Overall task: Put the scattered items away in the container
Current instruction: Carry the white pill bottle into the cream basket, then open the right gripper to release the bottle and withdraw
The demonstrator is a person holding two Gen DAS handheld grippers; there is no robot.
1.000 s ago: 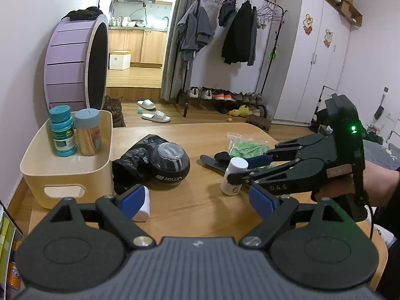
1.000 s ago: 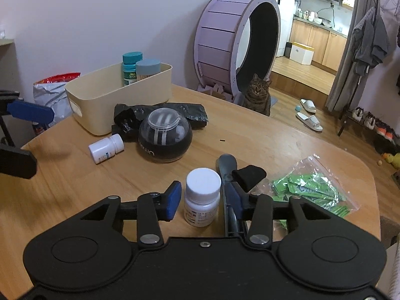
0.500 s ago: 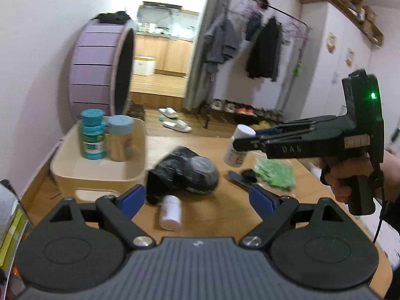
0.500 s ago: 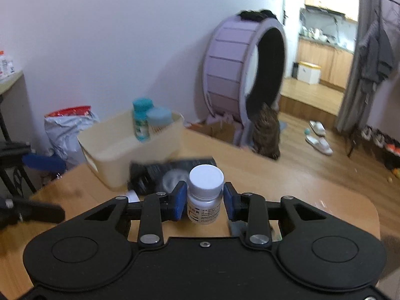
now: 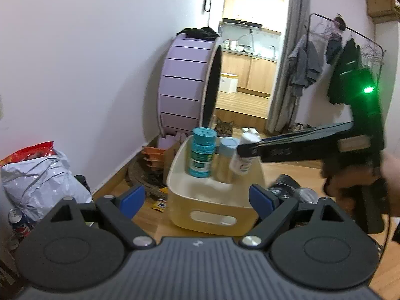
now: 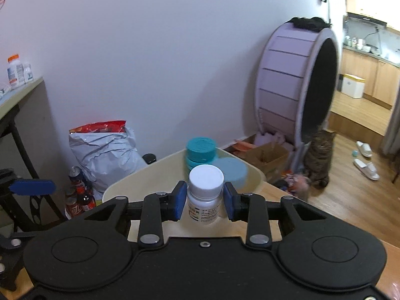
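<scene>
My right gripper is shut on a white pill bottle and holds it over the cream bin. In the left wrist view the same bottle hangs tilted above the bin, next to a teal bottle and a light-blue-capped jar that stand inside. My left gripper is open and empty, just in front of the bin's near wall. A black bag with a dark round ball lies on the table to the right of the bin.
A purple cat wheel stands against the wall behind the table, with a tabby cat beside it. A grey bag and drink cans are on the floor to the left. A cardboard box sits behind the bin.
My right gripper closed on the white bottle, lifted it off the table and carried it left over the bin. My left gripper swung left toward the bin's front, staying open.
</scene>
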